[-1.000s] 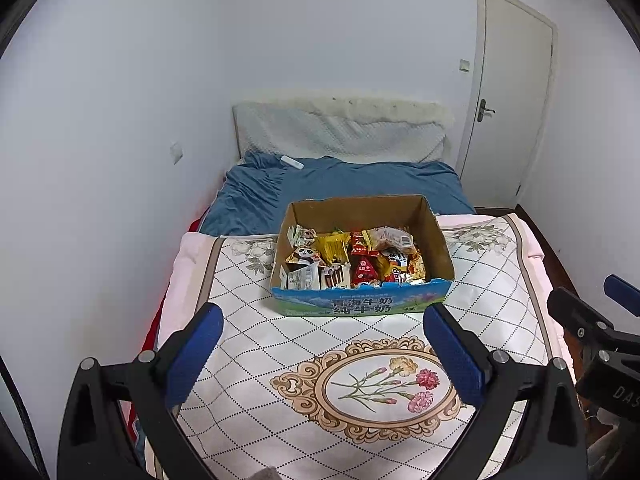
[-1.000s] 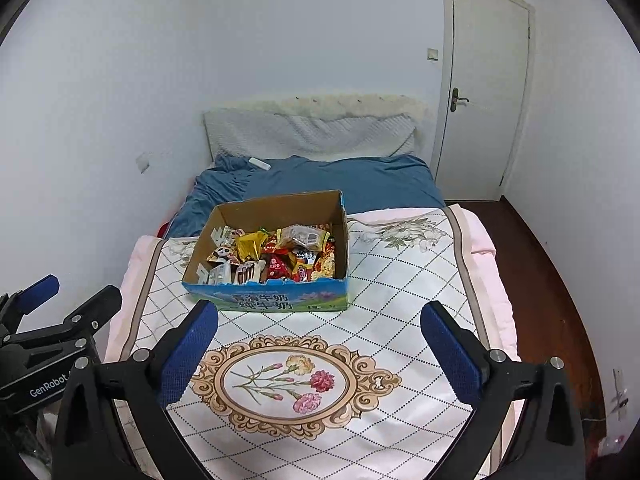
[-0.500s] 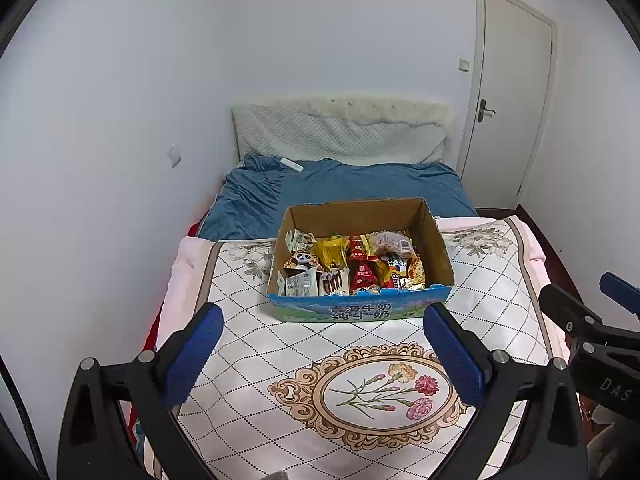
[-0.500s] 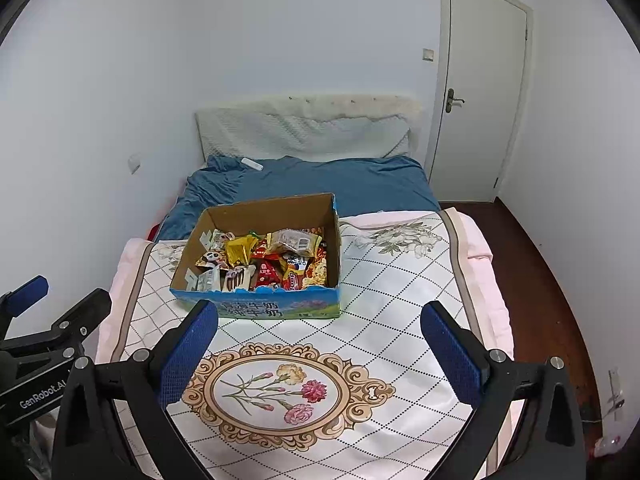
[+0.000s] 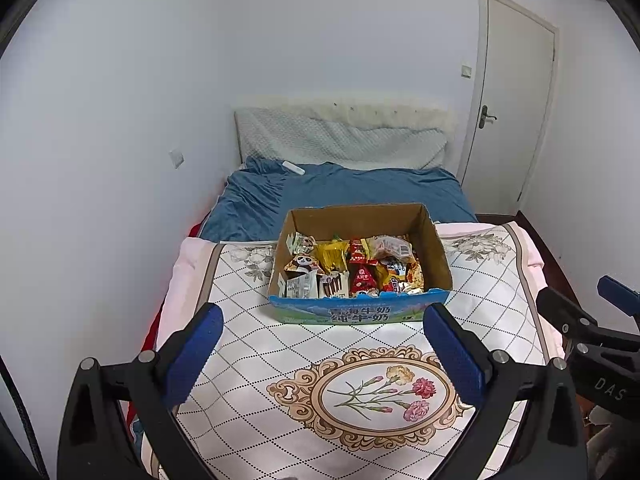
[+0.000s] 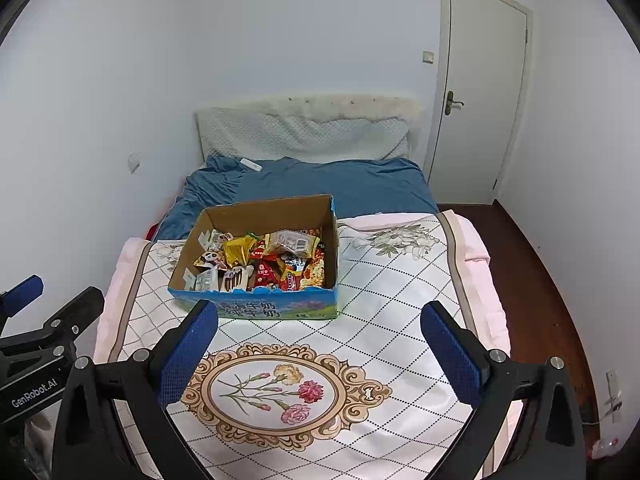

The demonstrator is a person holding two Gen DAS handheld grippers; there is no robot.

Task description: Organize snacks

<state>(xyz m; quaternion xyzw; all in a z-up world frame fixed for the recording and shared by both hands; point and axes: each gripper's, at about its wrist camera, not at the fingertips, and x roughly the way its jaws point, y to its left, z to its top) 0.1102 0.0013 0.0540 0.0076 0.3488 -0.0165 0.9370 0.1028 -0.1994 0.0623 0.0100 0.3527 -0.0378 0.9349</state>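
Observation:
An open cardboard box [image 5: 438, 254] with a blue printed front sits on the quilt [image 5: 248, 344] on the bed. It also shows in the right wrist view [image 6: 264, 212]. Several snack packets [image 5: 352, 266] fill it, also seen in the right wrist view [image 6: 260, 260]. My left gripper [image 5: 324, 350] is open and empty, well short of the box. My right gripper [image 6: 318, 348] is open and empty, also short of the box. The right gripper shows at the right edge of the left wrist view [image 5: 588, 328], and the left gripper at the left edge of the right wrist view [image 6: 40, 332].
The white quilt with a flower medallion [image 6: 280, 392] covers the near half of the bed. A blue sheet [image 6: 320, 188] and pale headboard cushion [image 6: 304, 136] lie behind the box. A closed door [image 6: 476, 92] and dark floor [image 6: 532, 280] are on the right; a wall runs along the left.
Both grippers have pulled back and risen slightly, so the box looks smaller and farther. Both stay open. The box and snacks have not moved.

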